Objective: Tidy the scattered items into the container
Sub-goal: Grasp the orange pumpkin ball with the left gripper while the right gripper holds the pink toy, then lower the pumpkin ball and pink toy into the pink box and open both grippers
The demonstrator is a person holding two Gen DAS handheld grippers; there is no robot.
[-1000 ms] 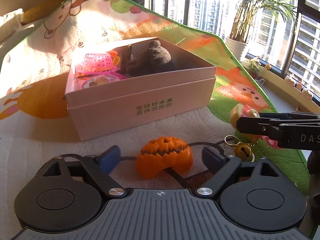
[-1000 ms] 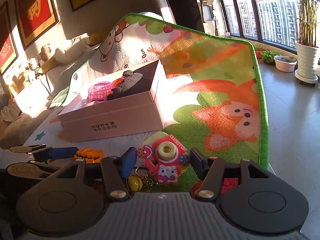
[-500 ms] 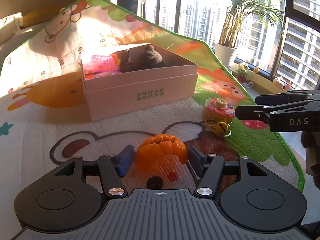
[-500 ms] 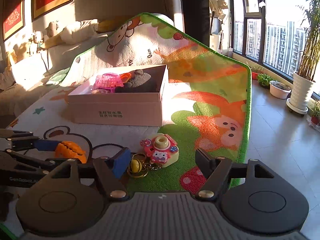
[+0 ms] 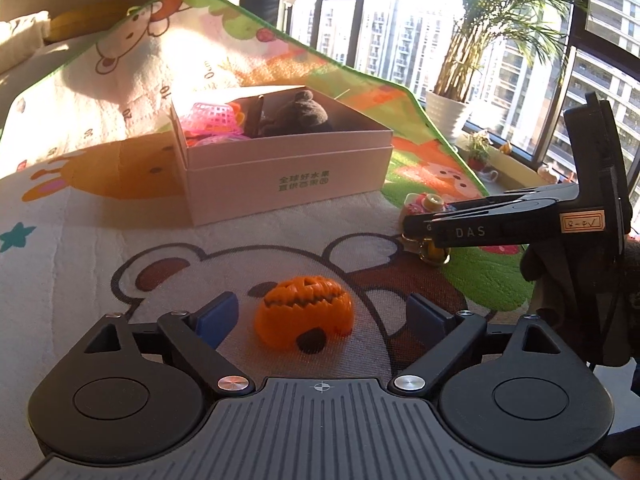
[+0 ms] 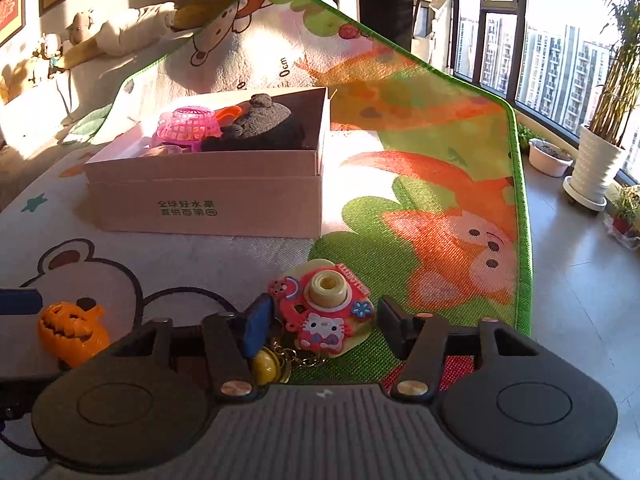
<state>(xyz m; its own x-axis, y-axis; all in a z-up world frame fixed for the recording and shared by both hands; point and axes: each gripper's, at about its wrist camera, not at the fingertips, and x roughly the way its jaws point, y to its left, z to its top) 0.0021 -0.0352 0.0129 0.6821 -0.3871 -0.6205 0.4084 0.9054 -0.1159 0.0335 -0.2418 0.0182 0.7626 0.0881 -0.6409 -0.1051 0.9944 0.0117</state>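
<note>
Pumpkin toy lies on the play mat between the spread, empty fingers of the left gripper. Right gripper, also wide open, brackets the toy-camera keychain. Beyond, the cardboard box holds a pink basket and dark plush.

Orange pumpkin toy and pink camera keychain on mat, half-filled cardboard box beyond

Harsh low sun through the windows, blown-out glare, long shadows across the mat, fisheye-warped edges.
</note>
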